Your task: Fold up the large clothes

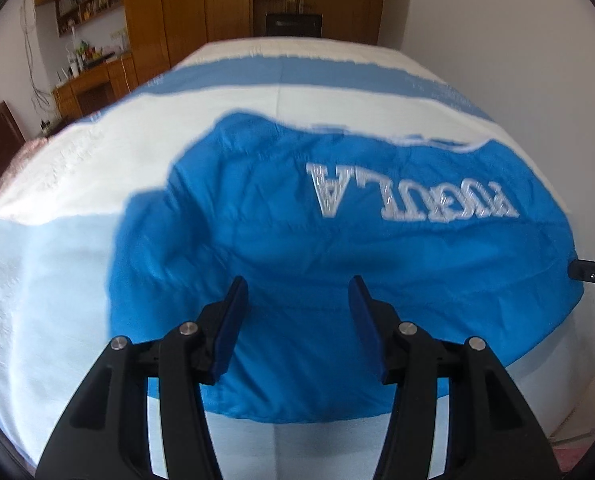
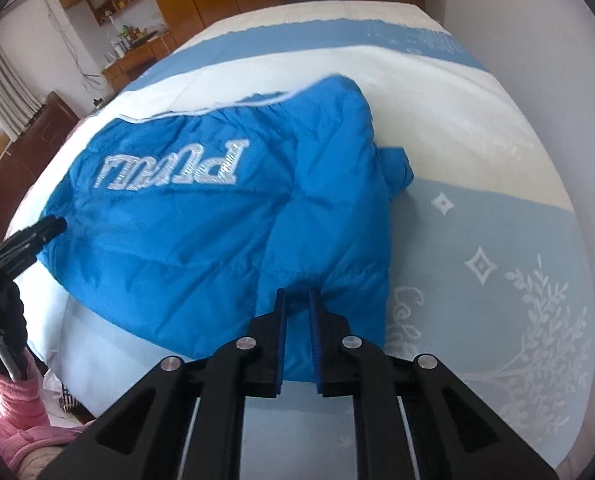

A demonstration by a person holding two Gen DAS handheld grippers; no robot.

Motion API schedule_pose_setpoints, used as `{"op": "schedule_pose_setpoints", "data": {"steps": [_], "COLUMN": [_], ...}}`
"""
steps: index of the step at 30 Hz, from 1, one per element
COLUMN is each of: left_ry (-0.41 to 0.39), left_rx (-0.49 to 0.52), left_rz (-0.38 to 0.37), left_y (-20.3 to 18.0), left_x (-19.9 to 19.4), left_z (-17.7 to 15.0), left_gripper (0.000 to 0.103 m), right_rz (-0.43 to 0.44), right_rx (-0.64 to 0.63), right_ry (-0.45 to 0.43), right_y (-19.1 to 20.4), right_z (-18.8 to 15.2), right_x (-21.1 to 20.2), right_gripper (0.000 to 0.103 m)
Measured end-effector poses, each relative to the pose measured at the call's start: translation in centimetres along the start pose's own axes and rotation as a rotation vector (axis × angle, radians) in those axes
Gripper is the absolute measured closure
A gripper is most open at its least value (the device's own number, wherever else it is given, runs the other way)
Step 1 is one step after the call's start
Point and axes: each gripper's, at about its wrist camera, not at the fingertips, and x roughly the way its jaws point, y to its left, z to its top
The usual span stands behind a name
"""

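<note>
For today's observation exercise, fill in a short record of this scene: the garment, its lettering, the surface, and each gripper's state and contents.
garment: blue padded jacket, lying bunched on the bed
lettering: large silver letters, upside down in both views
surface: bedspread with blue and white bands and a pale leaf pattern
left gripper: open, above the jacket, nothing between its pads
right gripper: nearly closed at the jacket's near edge, with blue fabric showing in the narrow gap; a firm pinch cannot be confirmed
background: wooden cupboards and shelves
</note>
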Motion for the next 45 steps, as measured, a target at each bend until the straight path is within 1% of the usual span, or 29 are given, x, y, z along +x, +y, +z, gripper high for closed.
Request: {"op": "schedule_pose_setpoints", "data": {"steps": [3,4,6,8,12,18,26,30,33,36,37,38,41,42,43,45], "left_ry": [0.005,0.003,0.000,-0.002,-0.006,-0.008,-0.009,-0.008,-0.008,-0.003,-0.001,-0.003,-0.018,-0.023,-0.025,-0.019], "left_rx": [0.001,0.002,0.006,0.003,0.009,0.013,0.013,-0.004,-0.040,-0.092,-0.115,-0.161,-0.292,-0.334,-0.376,-0.454], "left_rz": [0.013,0.016,0.024,0.023,0.029,0.028,0.028,0.024,0.003,-0.009,-0.012,-0.020,-0.006,-0.019,-0.052,-0.094], "left_y": [-0.1,-0.1,-0.5,-0.4,-0.5,-0.3,-0.3,-0.1,0.5,1.5,1.9,2.7,5.4,6.3,7.1,8.4], "left_x": [1.1,1.2,1.6,1.8,1.9,2.0,2.0,1.8,0.2,-2.0,-2.6,-3.4,-4.9,-5.1,-5.0,-4.4], "left_z": [-0.7,-0.8,-1.0,-1.4,-1.9,-1.9,-1.9,-1.9,-2.1,-3.0,-3.4,-4.1,-5.7,-6.2,-6.6,-7.0], "left_gripper": [0.051,0.051,0.051,0.051,0.051,0.051,0.051,0.051,0.051,0.049,0.045,0.040,0.039,0.038,0.038,0.038], "right_rz": [0.007,0.015,0.025,0.041,0.038,0.019,0.029,0.034,0.023,0.028,0.031,0.035,0.042,0.042,0.041,0.041], "right_rx": [0.012,0.021,0.044,0.069,0.067,0.052,0.058,0.060,0.048,0.047,0.048,0.050,0.049,0.048,0.046,0.045], "right_ry": [0.010,0.021,0.034,0.035,0.039,0.040,0.035,0.038,0.039,0.042,0.042,0.041,0.037,0.037,0.038,0.040], "right_y": [-0.4,-0.7,-1.2,-1.6,-1.7,-1.6,-1.5,-1.7,-1.5,-1.5,-1.5,-1.6,-1.7,-1.7,-1.7,-1.7], "right_z": [-0.1,-0.2,-0.4,-0.7,-0.7,-0.6,-0.4,-0.5,-0.4,-0.3,-0.3,-0.3,-0.4,-0.4,-0.4,-0.4], "right_x": [1.2,1.9,3.0,3.7,4.0,4.4,4.7,4.6,4.5,4.5,4.4,4.4,4.3,4.3,4.2,4.2], "right_gripper": [0.096,0.096,0.099,0.101,0.101,0.102,0.102,0.102,0.102,0.102,0.102,0.102,0.102,0.102,0.102,0.102]}}
